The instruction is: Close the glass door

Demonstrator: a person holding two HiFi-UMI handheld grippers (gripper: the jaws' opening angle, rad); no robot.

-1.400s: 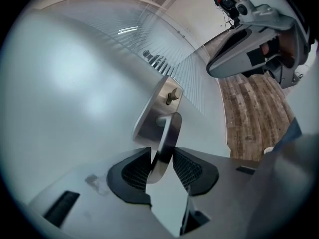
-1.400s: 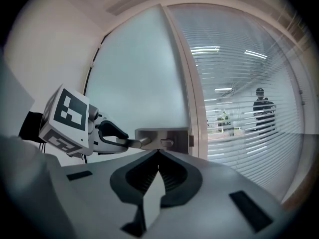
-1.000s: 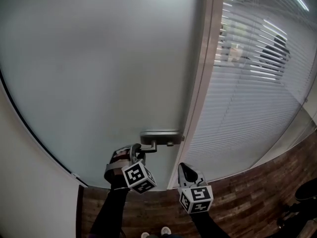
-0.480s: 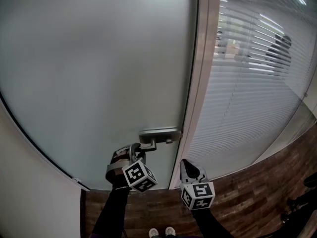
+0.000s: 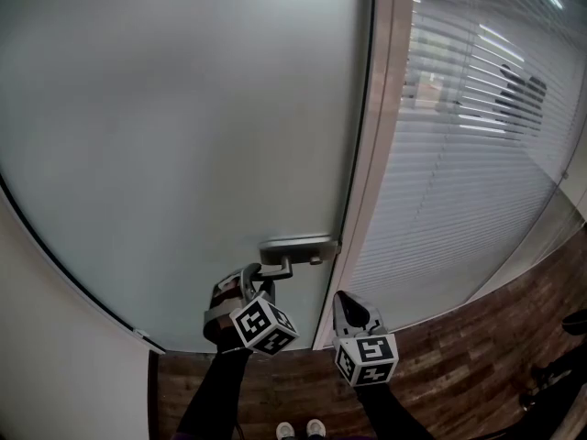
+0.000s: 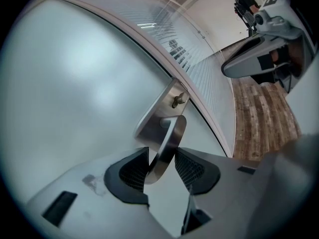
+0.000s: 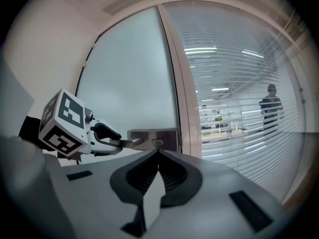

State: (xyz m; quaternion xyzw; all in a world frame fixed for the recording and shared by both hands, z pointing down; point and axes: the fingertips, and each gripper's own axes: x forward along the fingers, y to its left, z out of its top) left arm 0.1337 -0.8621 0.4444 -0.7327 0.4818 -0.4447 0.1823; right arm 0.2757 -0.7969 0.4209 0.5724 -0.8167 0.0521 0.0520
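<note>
The frosted glass door point(image 5: 183, 136) lies against its pale frame point(image 5: 381, 154). A steel lever handle point(image 5: 280, 266) juts from the lock plate point(image 5: 298, 246) at the door's edge. My left gripper point(image 5: 252, 282) is around that lever. In the left gripper view the lever point(image 6: 167, 148) stands between the black pads point(image 6: 134, 171) with a gap showing, and the jaws are opening. My right gripper point(image 5: 341, 302) hangs shut and empty just right of the handle, in front of the frame. Its closed tips point(image 7: 158, 153) point at the lock plate point(image 7: 154, 138).
Right of the frame, a glass wall with white blinds point(image 5: 477, 154) shows an office with a person standing behind it. Dark wood flooring point(image 5: 459, 365) lies below. A white wall point(image 5: 46, 356) borders the door on the left.
The left gripper has rolled a little around the lever, its marker cube turning. The right gripper has kept its place. The door stays against its frame.
</note>
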